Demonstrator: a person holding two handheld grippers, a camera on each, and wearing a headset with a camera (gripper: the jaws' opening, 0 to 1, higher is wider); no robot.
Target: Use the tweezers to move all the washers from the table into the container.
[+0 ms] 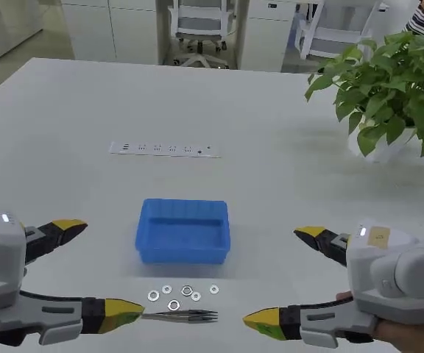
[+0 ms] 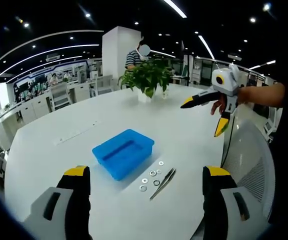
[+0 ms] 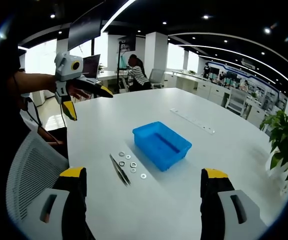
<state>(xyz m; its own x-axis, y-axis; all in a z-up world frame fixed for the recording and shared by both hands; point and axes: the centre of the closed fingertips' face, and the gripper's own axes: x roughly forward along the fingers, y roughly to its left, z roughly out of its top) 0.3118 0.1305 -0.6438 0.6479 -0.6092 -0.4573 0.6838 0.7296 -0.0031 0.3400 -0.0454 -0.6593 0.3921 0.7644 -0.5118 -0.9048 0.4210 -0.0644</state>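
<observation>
Washers (image 1: 182, 293) are seen loose on the table (image 1: 87, 110), just before the blue container (image 1: 184, 254), which appears empty: nothing is moved yet. Tweezers (image 1: 186, 315) are left untouched beside them. Left gripper (image 1: 114, 268) and right gripper (image 1: 269, 276) are held spread wide, empty.

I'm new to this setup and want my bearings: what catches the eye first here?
The blue container stands out at the middle of the white table, with small washers and the tweezers lying just in front of it. The left tongs and right tongs hover open on either side, empty. A potted plant stands far right.
</observation>
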